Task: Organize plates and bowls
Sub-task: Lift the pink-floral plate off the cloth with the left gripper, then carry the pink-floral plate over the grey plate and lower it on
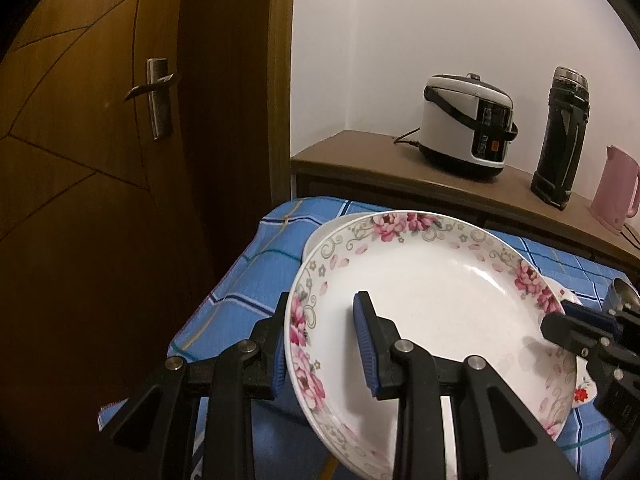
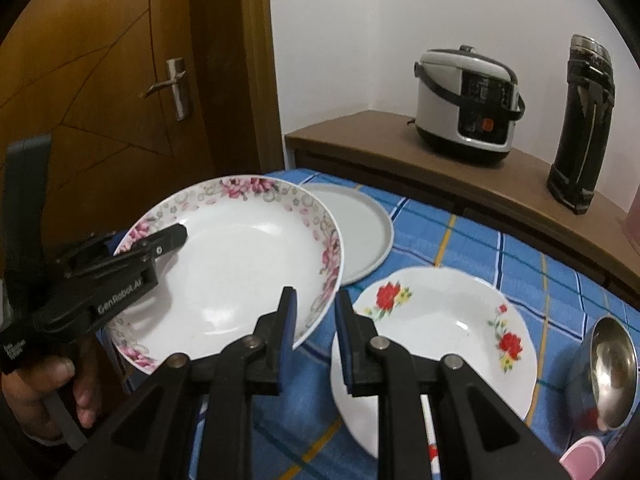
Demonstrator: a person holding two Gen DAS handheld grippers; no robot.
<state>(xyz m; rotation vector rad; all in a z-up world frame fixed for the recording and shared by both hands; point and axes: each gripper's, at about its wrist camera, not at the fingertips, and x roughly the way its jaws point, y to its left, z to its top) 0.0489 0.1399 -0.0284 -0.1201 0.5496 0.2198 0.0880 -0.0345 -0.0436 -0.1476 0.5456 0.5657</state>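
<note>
Pink-flowered plate (image 2: pixel 240 264): lifted and tilted above the blue checked cloth (image 2: pixel 460 236); its far edge overlaps the plain grey plate (image 2: pixel 360 232) lying flat behind it.
Left gripper (image 1: pixel 324 344): fingers straddle the plate's near-left rim, one pad under, one on the inner face; the outer pad seems to touch the underside, the inner one I cannot tell. The plate hangs from this grip, so I judge it pinched.
Right gripper (image 2: pixel 316 332): fingers either side of the plate's right rim, a visible gap at the pads; spread, not yet bearing load.
Red-flowered plate (image 2: pixel 436 332): flat on the cloth, just right of the raised plate, partly under the right gripper.
Steel bowl (image 2: pixel 608 372): far right edge, on its side.
Step in hand (judgement): stacking the pink plate onto another.
Technique: keep the rim pinch deep, level the plate before lowering, centre it over the target, release only once seated.
Risk: glazed rim may slip under a one-sided hold.
</note>
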